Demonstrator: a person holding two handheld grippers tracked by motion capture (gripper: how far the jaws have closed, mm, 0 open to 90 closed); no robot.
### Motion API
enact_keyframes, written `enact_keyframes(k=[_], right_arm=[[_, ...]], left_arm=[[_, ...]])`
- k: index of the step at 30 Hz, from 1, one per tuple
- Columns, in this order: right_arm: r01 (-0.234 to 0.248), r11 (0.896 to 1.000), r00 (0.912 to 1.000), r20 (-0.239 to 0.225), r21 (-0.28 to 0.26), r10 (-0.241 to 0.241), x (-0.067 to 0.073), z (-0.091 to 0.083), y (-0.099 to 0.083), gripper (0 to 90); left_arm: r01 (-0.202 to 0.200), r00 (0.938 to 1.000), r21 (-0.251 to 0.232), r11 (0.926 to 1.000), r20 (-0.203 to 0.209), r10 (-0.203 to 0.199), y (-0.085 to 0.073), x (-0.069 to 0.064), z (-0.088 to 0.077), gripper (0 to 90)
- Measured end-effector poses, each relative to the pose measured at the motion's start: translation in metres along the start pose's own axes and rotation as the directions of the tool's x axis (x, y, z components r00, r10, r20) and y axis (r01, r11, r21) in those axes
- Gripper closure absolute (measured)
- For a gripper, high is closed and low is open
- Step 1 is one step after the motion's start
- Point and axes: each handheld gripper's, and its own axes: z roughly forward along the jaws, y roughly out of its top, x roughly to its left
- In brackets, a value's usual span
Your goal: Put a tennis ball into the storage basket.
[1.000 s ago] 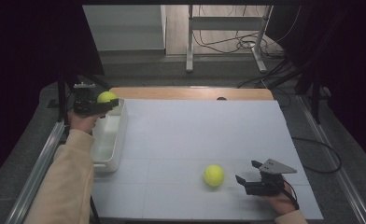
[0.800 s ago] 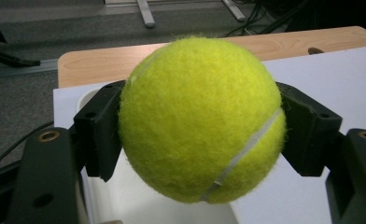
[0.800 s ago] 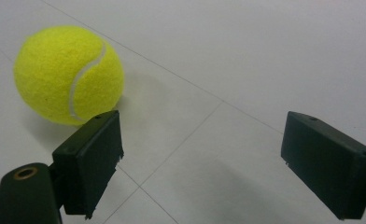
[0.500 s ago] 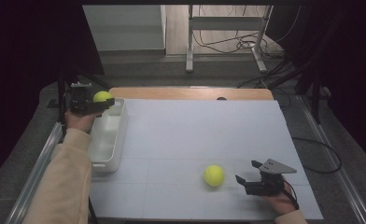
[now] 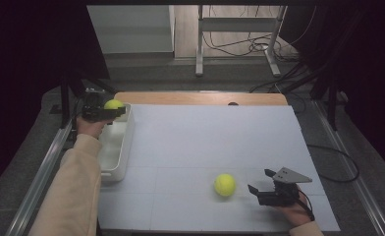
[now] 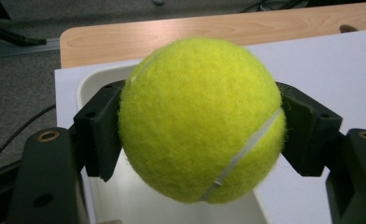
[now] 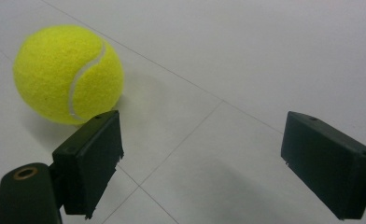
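White matting covers the table (image 5: pixel 205 142), where the left gripper (image 5: pixel 113 111) clamps a tennis ball (image 5: pixel 114 104) directly above the white bin's (image 5: pixel 123 157) far end, while the wide-open right gripper (image 5: pixel 261 183) waits just right of the loose ball (image 5: pixel 225 185).

The left gripper (image 5: pixel 113 112), with the yellow tennis ball (image 5: pixel 114 104) clamped between its jaws, has been carried a little way toward the far end of the white tray (image 5: pixel 116 158), so that the ball is now held over the tray's far rim rather than over its inner part. The sleeve behind that gripper has been drawn forward along with it. No other shift is to be made out.
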Motion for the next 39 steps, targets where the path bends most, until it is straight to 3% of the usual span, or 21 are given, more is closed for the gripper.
enact_keyframes(k=[20,23,39], right_arm=[[0.002,1.0,1.0,0.002,0.002,-0.002,0.0,0.0,0.0,13.4],[0.002,1.0,1.0,0.002,0.001,-0.002,0.0,0.0,0.0,13.4],[0.001,1.0,1.0,0.002,0.001,-0.001,0.0,0.0,0.0,13.4]], left_arm=[[0.0,0.9999,0.071,0.9975,-0.013,0.001,-0.005,0.001,0.019,26.2],[-0.016,0.9995,0.093,0.9955,-0.025,0.019,-0.006,-0.001,0.021,26.1],[0.01,0.9991,0.08,0.9967,-0.042,-0.007,-0.007,0.007,0.017,26.0]])
